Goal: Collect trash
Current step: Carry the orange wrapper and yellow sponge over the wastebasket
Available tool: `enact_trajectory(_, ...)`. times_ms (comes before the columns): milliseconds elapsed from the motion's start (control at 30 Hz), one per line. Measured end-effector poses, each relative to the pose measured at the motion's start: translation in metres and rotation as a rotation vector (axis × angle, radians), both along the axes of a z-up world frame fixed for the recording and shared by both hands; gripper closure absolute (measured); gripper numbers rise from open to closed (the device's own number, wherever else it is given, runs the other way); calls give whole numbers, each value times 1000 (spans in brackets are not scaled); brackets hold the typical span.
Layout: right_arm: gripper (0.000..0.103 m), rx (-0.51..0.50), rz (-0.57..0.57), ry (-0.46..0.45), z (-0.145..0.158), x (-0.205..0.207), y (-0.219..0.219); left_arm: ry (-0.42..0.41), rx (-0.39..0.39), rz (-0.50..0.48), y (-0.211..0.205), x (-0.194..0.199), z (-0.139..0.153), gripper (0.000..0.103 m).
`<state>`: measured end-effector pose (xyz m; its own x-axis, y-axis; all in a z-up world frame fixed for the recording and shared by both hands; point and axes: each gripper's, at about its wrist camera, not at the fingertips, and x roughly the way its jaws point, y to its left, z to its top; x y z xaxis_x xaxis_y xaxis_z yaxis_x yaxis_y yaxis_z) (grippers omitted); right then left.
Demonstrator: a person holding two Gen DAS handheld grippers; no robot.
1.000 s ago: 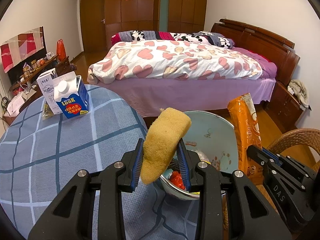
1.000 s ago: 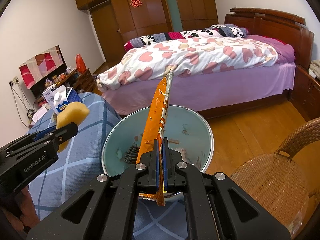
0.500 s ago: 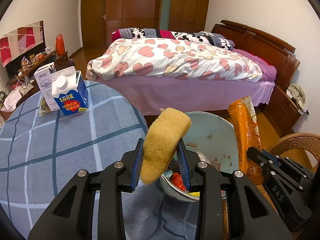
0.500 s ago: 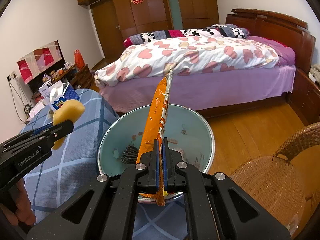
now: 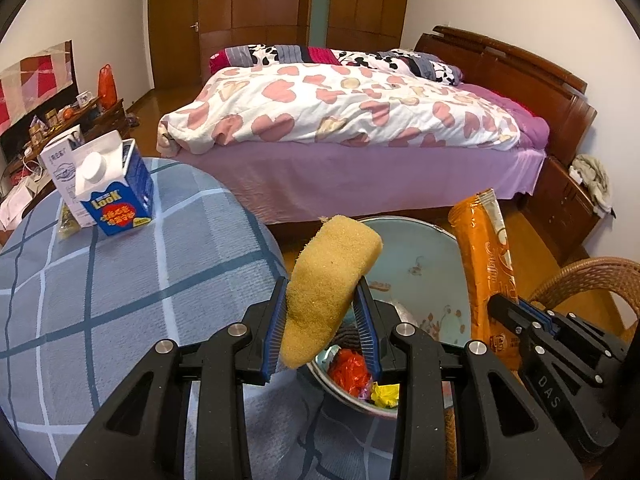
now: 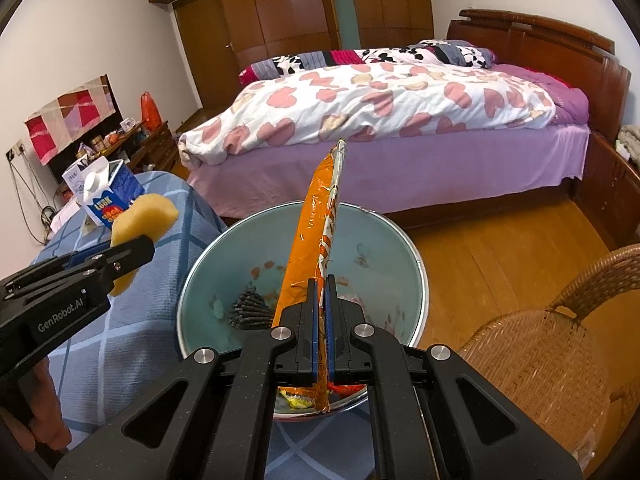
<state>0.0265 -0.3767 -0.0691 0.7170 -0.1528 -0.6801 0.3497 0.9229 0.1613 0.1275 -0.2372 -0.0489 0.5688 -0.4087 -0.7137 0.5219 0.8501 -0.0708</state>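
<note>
Left gripper (image 5: 322, 316), sponge (image 5: 330, 286) nearer basin (image 5: 424, 240).

Bed (image 5: 360, 128); wicker chair (image 6: 540, 344) (perhaps rattan)

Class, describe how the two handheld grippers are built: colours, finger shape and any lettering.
Both grippers are matte black with angular cut-out arms, silver pivot bolts and blue ribbed pads. One side reads "GenRobot.AI"; the other shows "DAS". No cables or sleeves visible.

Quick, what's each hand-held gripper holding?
Left hand-held gripper: closed on the yellow sponge.
Right hand-held gripper: closed on the orange snack wrapper.
</note>
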Motion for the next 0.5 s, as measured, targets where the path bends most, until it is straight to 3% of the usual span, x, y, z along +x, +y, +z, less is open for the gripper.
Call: enact_trajectory(500, 99, -7, -24, 51, -10, 14, -22, 41, 26, -37, -33, 19, -16, 70)
